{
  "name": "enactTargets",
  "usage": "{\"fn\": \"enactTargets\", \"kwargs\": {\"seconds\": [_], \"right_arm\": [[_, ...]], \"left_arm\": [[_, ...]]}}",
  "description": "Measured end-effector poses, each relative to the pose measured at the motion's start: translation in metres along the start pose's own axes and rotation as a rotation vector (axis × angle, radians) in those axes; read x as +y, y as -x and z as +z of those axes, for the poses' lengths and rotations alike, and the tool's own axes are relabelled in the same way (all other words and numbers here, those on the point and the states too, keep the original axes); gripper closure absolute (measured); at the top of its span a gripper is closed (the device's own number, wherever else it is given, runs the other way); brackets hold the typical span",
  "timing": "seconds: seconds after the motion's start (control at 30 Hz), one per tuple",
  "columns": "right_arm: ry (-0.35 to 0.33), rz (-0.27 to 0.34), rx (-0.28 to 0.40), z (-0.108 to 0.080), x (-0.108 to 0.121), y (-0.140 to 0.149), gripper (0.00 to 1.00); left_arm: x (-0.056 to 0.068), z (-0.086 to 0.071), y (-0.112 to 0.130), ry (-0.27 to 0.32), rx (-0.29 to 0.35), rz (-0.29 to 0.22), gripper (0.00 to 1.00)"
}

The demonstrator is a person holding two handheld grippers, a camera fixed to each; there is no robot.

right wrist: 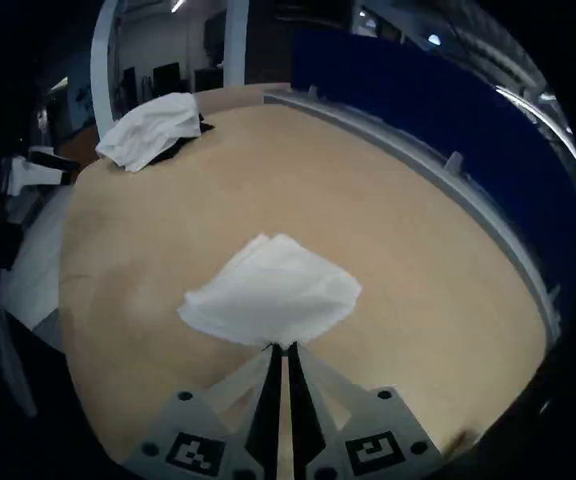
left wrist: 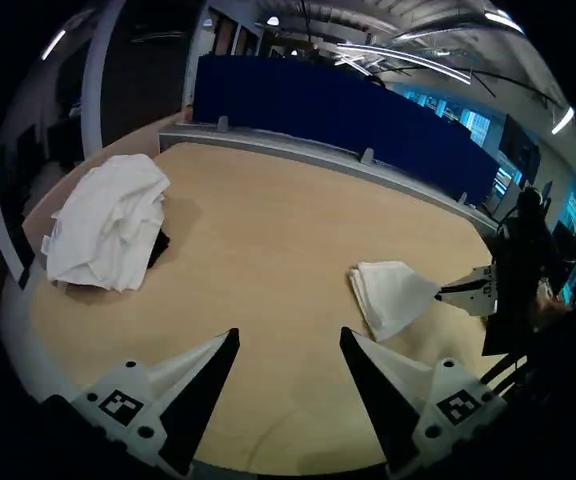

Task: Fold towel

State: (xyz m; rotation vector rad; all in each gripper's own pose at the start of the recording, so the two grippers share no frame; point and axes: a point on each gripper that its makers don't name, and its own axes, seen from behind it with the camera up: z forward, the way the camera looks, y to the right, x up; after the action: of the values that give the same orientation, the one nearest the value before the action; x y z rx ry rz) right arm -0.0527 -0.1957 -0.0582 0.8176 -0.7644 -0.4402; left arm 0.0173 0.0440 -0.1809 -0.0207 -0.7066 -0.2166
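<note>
Since the folded white towel (right wrist: 276,292) lying on the table (right wrist: 416,256) looks light and floppy, we are clamping the right claw (right wrist: 282,349) on its corner, holding the left claw (left wrist: 289,344) apart.

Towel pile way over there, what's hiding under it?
A black thing pokes out from under the towel pile, lying on the table. Most of it is covered, so I cannot tell what it is.

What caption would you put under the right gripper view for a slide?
Right gripper pinches the edge of a folded white towel on a wooden table; a towel pile lies beyond.
</note>
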Motion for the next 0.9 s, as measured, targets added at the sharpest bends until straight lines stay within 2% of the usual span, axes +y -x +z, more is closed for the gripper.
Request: {"fn": "enactTargets", "kwargs": {"seconds": [0.27, 0.47, 0.67, 0.9], "right_arm": [[0.038, -0.041, 0.112, -0.029, 0.015, -0.06, 0.95], [0.057, -0.043, 0.169, -0.047, 0.022, -0.087, 0.95], [0.079, -0.038, 0.185, -0.058, 0.031, -0.093, 0.95], [0.119, -0.011, 0.191, -0.076, 0.051, -0.087, 0.95]], "left_arm": [[0.002, 0.0, -0.007, 0.009, 0.014, 0.004, 0.07], [0.006, -0.001, -0.011, 0.018, 0.02, 0.01, 0.07], [0.009, 0.0, -0.015, 0.028, 0.023, 0.016, 0.07], [0.015, 0.004, -0.02, 0.044, 0.025, 0.035, 0.07]]}}
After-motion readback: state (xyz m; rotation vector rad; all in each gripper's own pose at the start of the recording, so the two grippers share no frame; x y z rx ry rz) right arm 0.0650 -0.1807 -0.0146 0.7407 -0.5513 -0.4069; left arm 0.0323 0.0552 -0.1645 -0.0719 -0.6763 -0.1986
